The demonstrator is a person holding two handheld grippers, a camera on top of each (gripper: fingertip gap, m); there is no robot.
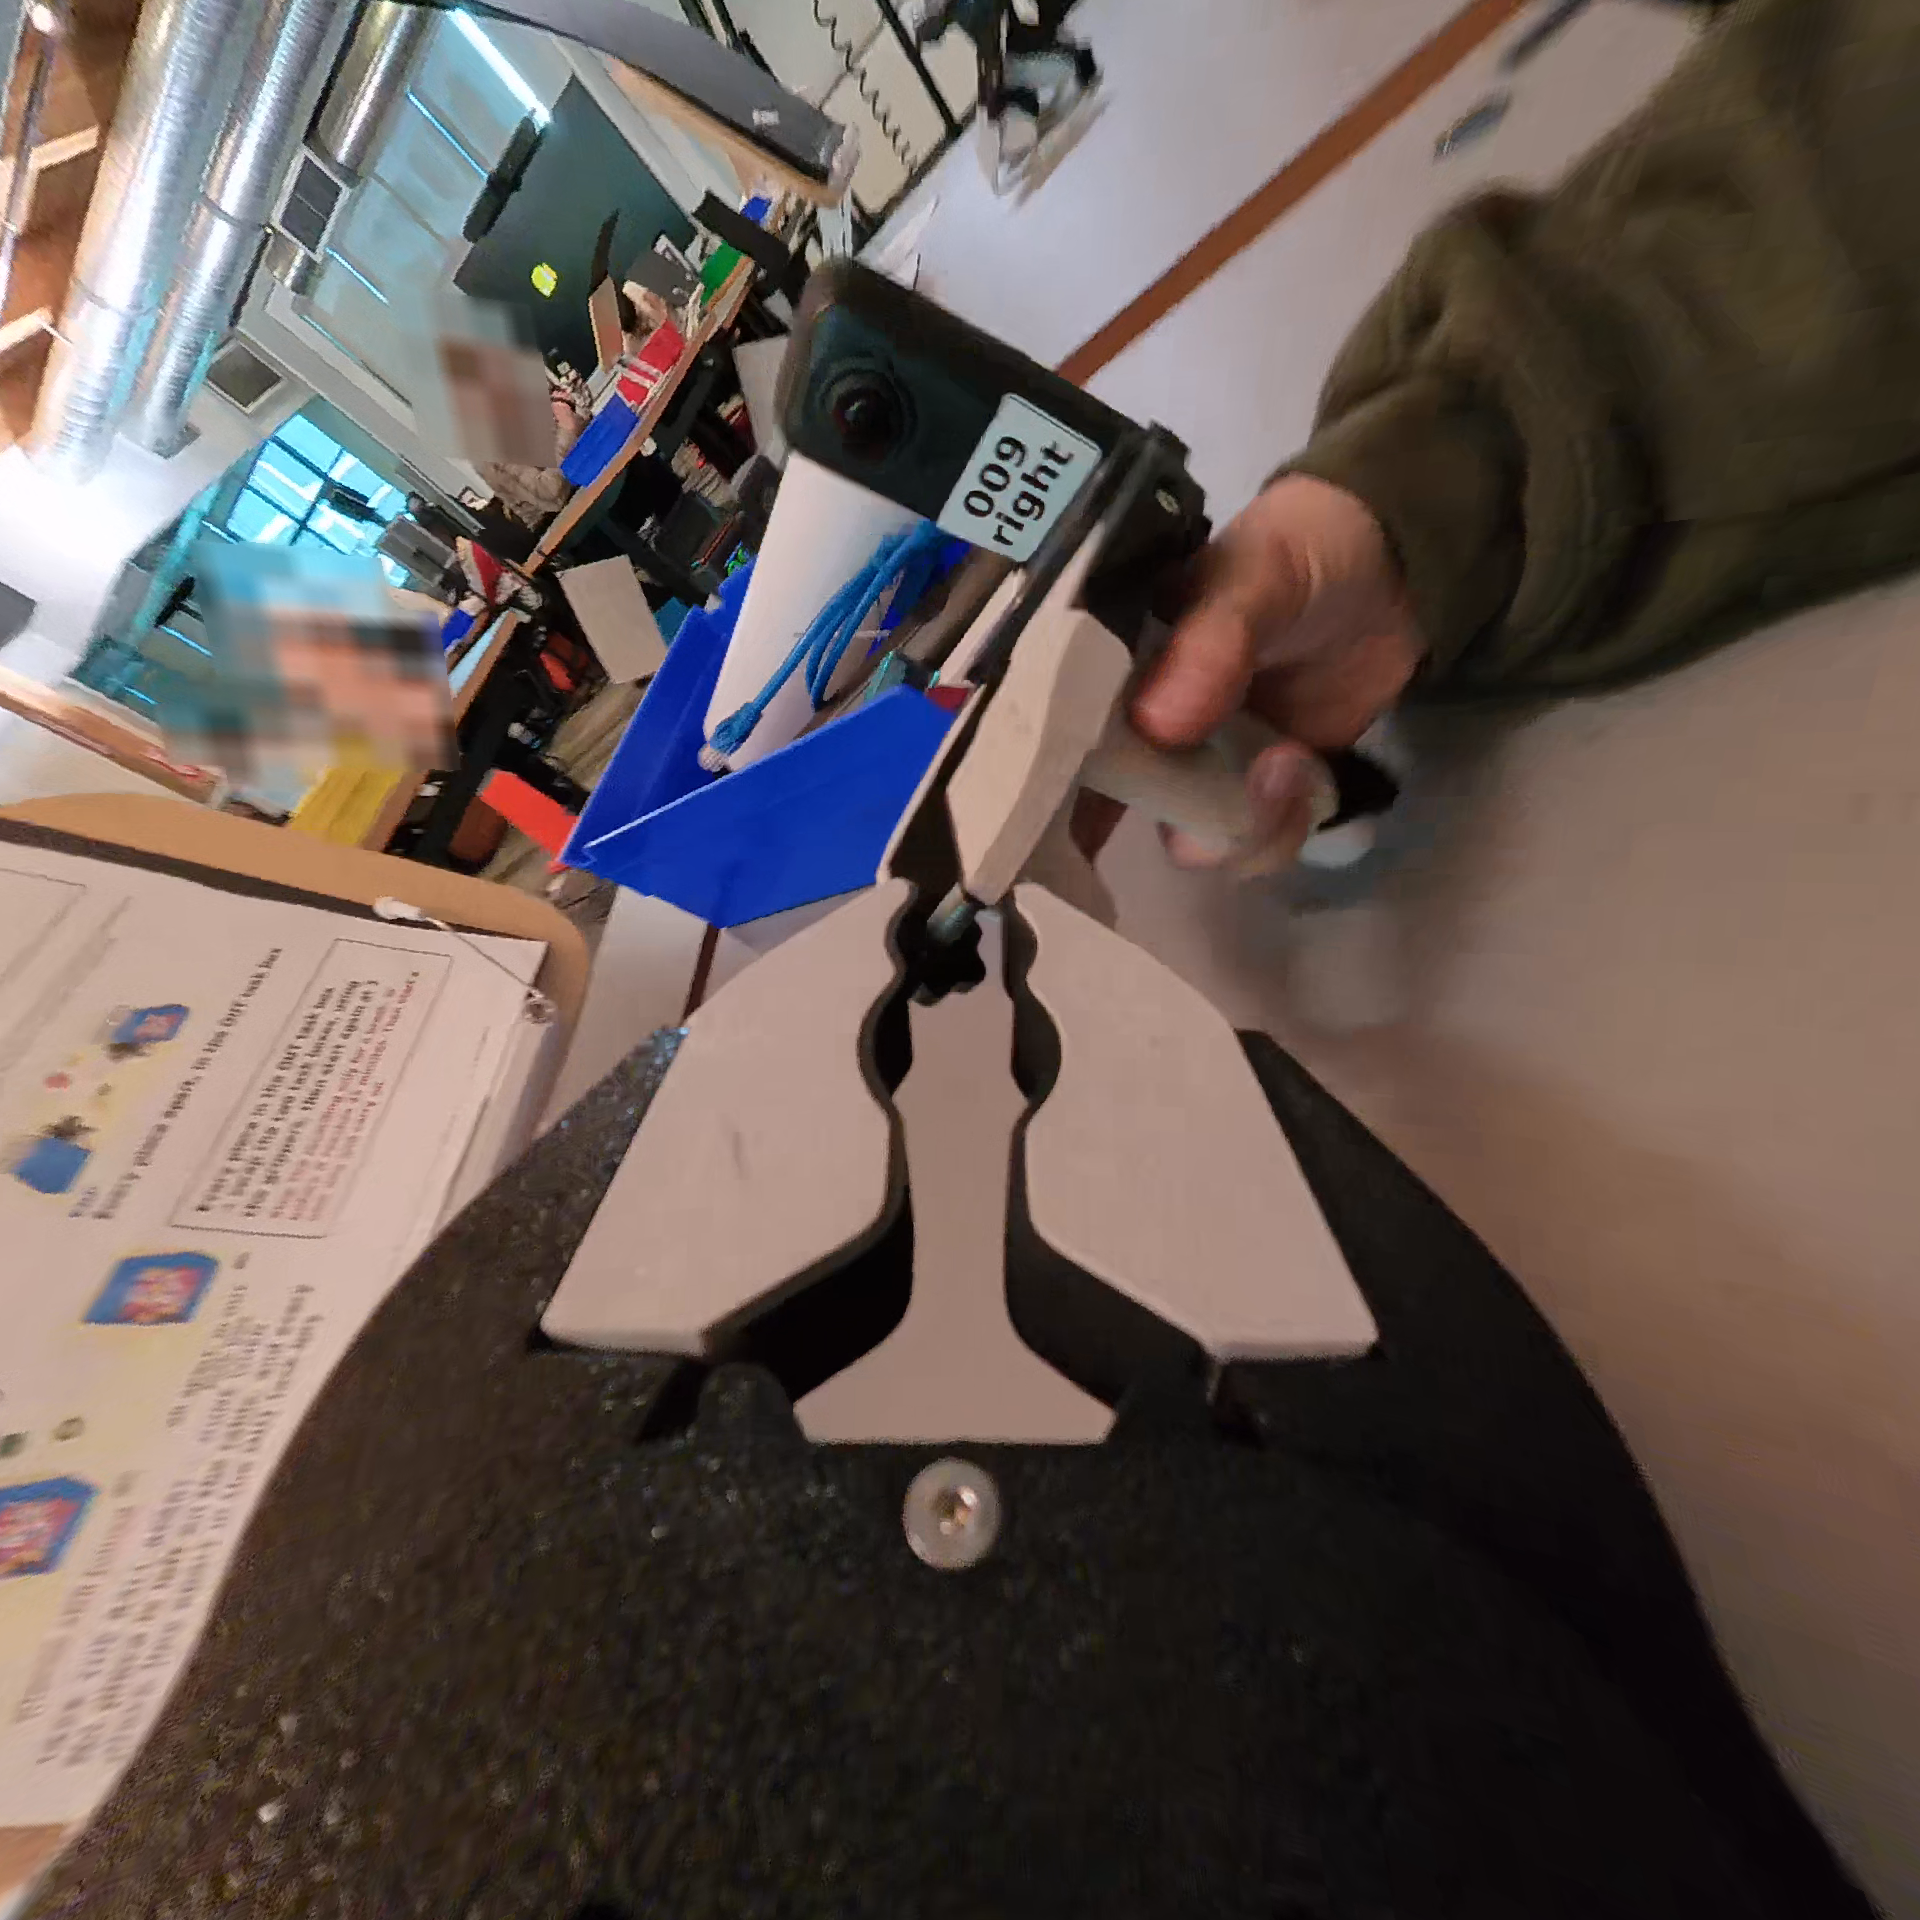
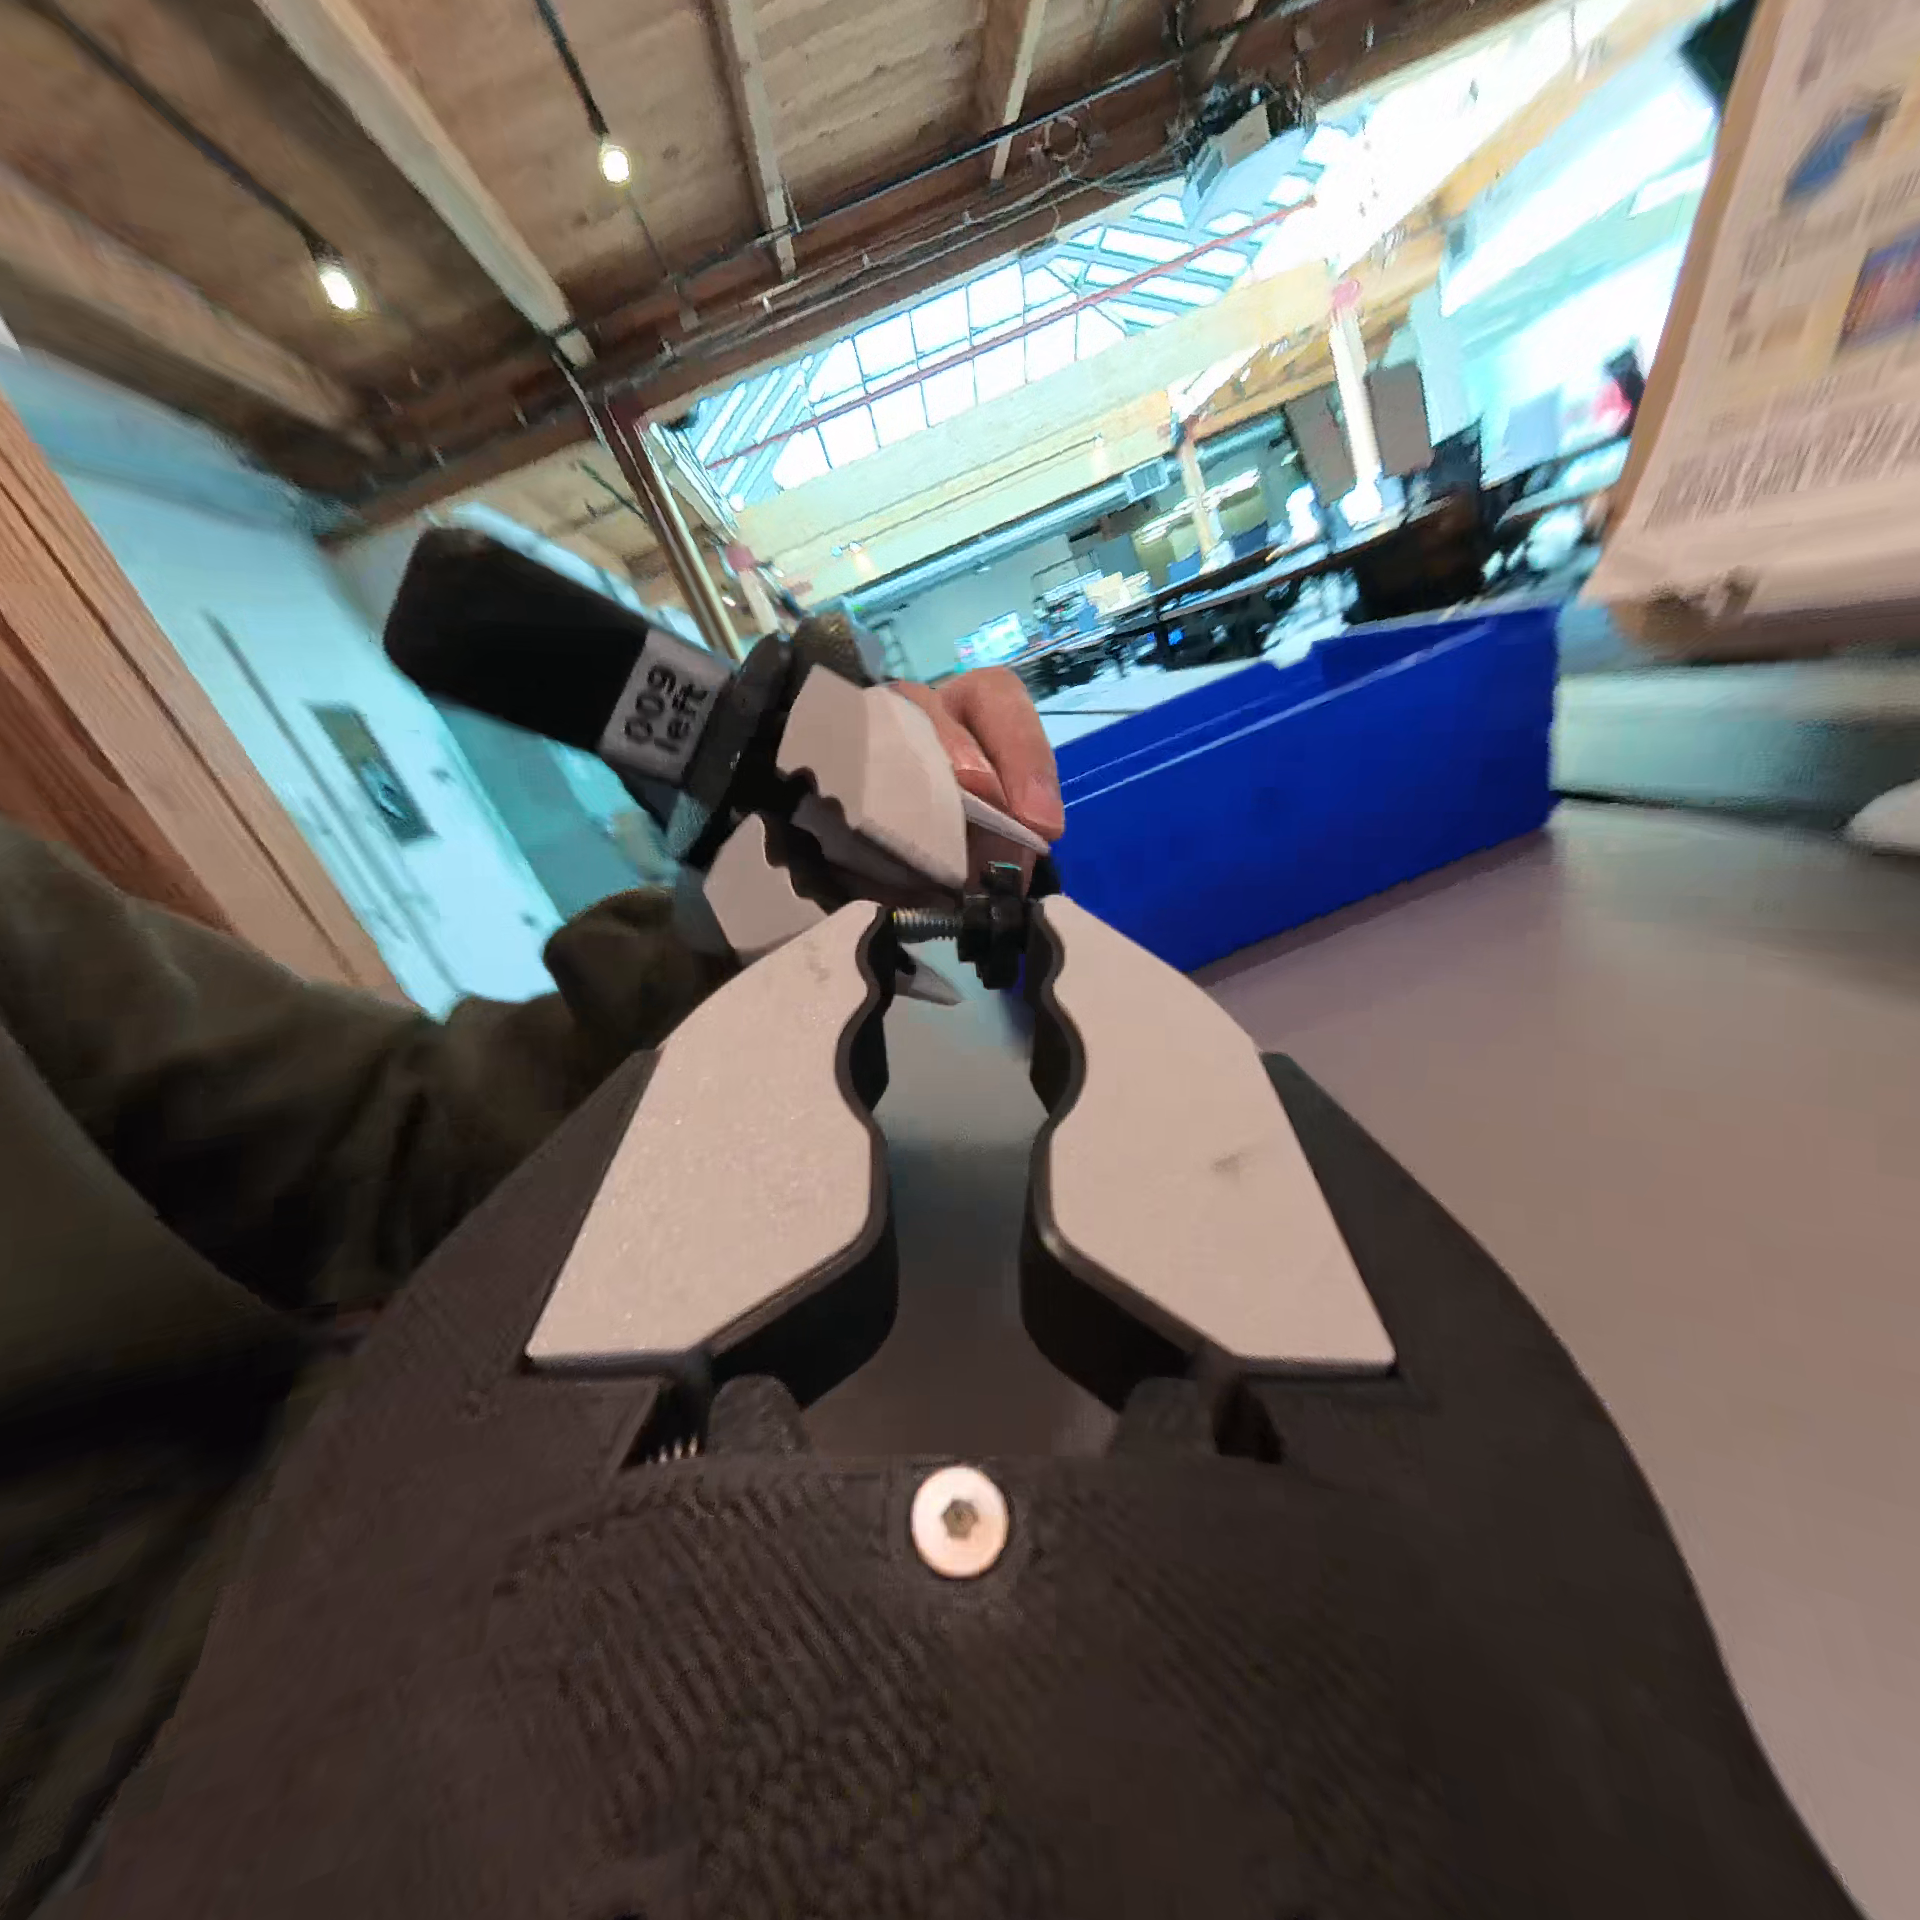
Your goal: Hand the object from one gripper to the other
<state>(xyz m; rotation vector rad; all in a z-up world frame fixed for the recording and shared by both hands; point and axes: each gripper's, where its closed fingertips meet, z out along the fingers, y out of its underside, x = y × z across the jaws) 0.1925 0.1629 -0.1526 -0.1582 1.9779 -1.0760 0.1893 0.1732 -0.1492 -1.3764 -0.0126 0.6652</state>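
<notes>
Object: we see a small silver threaded bolt with a black plastic knob head (image 2: 961, 925), held in mid-air above the grey tabletop (image 2: 1558, 1039).
Right gripper (image 2: 956, 930): our fingertips are nearly closed, spanning the bolt end to end, threads at one tip, knob at the other.
Left gripper (image 1: 951, 940): tips narrowed around the same bolt; which one bears the load, we cannot tell.
Handling: we judge it light, rigid, and prone to roll along its threads.
Hold: the knob looks surest.
Backdrop: blue plastic bin (image 2: 1299, 790).
</notes>
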